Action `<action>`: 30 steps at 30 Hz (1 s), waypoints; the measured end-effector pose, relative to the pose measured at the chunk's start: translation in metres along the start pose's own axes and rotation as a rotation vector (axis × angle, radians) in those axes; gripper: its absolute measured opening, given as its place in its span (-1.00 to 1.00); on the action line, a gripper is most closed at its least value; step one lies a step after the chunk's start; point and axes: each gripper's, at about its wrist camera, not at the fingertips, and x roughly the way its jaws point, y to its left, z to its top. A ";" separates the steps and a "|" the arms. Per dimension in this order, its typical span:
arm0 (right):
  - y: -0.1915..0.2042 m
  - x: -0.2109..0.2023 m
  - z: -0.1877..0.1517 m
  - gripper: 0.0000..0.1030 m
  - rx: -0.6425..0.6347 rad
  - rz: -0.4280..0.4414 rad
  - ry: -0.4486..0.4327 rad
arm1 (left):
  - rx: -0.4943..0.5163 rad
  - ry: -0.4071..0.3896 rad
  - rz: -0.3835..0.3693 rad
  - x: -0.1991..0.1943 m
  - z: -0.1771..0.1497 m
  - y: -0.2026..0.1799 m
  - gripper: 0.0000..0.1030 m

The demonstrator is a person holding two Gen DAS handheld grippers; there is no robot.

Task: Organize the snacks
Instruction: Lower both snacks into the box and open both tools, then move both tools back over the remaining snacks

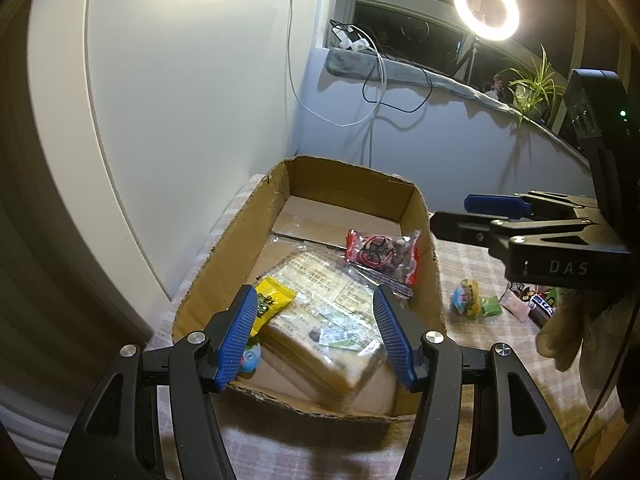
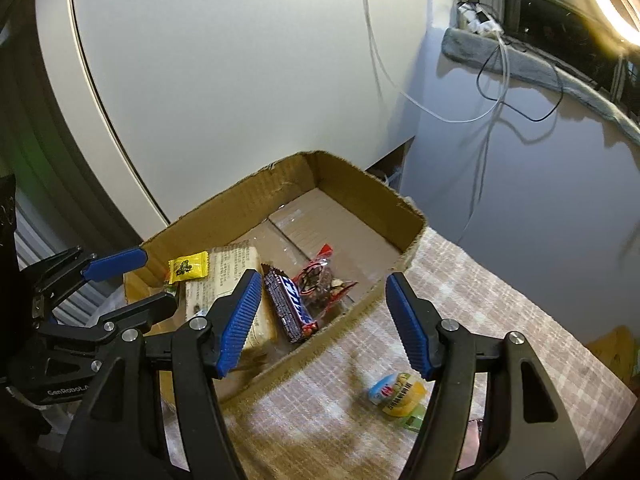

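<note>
Both jaws stand wide, empty. Several snacks lie in the cardboard box (image 2: 404,216); the yellow-blue packet (image 2: 394,394), below the right jaws, remains on the table (image 2: 500,300).

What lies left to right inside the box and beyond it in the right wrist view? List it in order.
yellow candy packet → large tan wrapped block → dark chocolate bar → red-edged clear snack bag → right wall of the cardboard box → round yellow-and-blue snack on the checked cloth.
</note>
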 end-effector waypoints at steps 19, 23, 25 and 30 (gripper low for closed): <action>-0.094 -0.092 -0.080 0.30 0.112 -0.114 0.012 | 0.093 -0.010 -0.107 -0.005 -0.007 -0.080 0.16; -0.119 -0.107 -0.104 0.30 0.147 -0.143 0.027 | 0.119 0.003 -0.135 0.002 -0.009 -0.101 0.15; -0.130 -0.111 -0.115 0.30 0.164 -0.152 0.041 | 0.129 0.012 -0.147 0.005 -0.009 -0.109 0.15; -0.149 -0.112 -0.141 0.02 0.192 -0.136 0.089 | 0.163 0.036 -0.172 0.019 -0.013 -0.134 0.12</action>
